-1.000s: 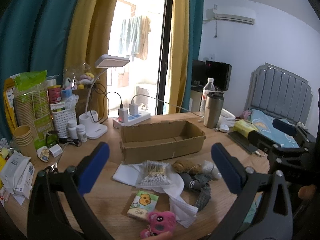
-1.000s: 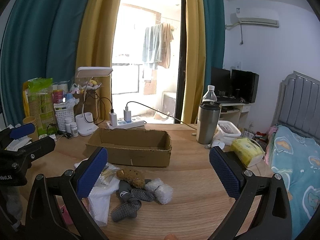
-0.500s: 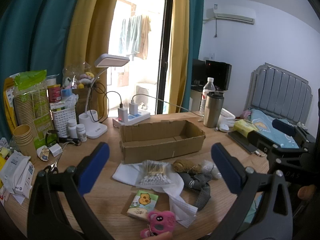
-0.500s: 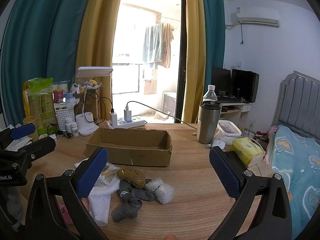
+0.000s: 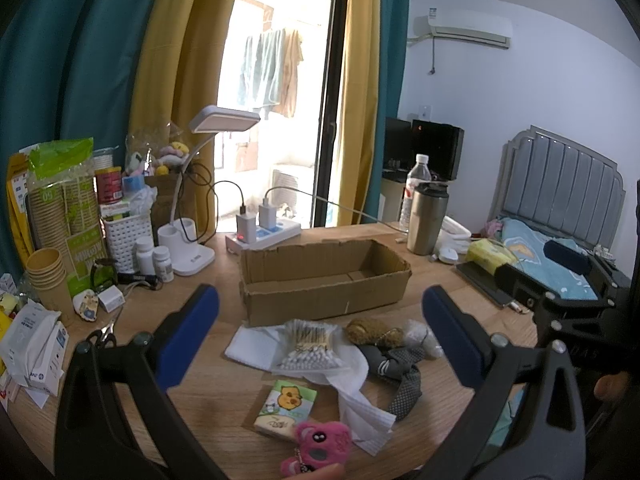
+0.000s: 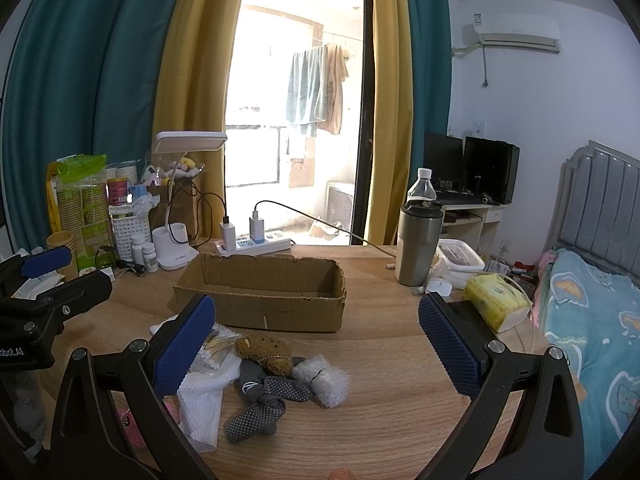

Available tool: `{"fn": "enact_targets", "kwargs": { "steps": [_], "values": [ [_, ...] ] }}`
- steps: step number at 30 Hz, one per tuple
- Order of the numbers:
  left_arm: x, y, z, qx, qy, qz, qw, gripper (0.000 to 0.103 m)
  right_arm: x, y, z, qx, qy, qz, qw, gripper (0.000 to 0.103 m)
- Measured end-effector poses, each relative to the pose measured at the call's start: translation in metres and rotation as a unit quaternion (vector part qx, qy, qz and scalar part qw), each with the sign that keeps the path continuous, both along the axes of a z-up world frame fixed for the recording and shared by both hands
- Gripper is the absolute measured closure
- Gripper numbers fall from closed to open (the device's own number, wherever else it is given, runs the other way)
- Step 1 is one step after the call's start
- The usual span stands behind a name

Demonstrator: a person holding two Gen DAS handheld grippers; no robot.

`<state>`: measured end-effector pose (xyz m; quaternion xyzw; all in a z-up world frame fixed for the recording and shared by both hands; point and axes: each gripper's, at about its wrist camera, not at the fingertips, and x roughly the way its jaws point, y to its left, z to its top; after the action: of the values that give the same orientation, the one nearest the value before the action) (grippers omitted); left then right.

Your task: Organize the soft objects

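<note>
An open cardboard box (image 5: pixel 324 280) (image 6: pixel 260 292) stands empty mid-table. In front of it lies a pile: a white cloth (image 5: pixel 352 400) (image 6: pixel 200 404), a bag of cotton swabs (image 5: pixel 308 344), a brown plush bear (image 5: pixel 374 330) (image 6: pixel 266 352), grey socks (image 5: pixel 396 376) (image 6: pixel 268 396), and a bubble-wrap wad (image 6: pixel 324 378). A tissue pack (image 5: pixel 286 402) and a pink plush toy (image 5: pixel 320 446) lie nearest. My left gripper (image 5: pixel 320 340) is open and empty above the pile. My right gripper (image 6: pixel 316 344) is open and empty above the pile too.
A desk lamp (image 5: pixel 192 248), power strip (image 5: pixel 264 234), pill bottles, paper cups (image 5: pixel 44 276) and packets crowd the table's left. A steel tumbler (image 6: pixel 418 244), water bottle, yellow tissue pack (image 6: pixel 496 300) and a dark tablet stand right. A bed (image 6: pixel 592 320) lies beyond the right edge.
</note>
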<state>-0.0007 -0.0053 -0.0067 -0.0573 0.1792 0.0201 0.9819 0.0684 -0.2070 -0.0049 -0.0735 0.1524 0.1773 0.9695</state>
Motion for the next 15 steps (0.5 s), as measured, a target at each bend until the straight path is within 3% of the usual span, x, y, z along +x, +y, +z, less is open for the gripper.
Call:
{"fn": "enact_targets", "kwargs": {
  "steps": [15],
  "values": [
    [0.0004, -0.0015, -0.0009, 0.000, 0.001, 0.000, 1.0000, 0.000, 0.0003, 0.0001, 0.0004, 0.000, 0.001, 0.000, 1.000, 0.000]
  ]
}}
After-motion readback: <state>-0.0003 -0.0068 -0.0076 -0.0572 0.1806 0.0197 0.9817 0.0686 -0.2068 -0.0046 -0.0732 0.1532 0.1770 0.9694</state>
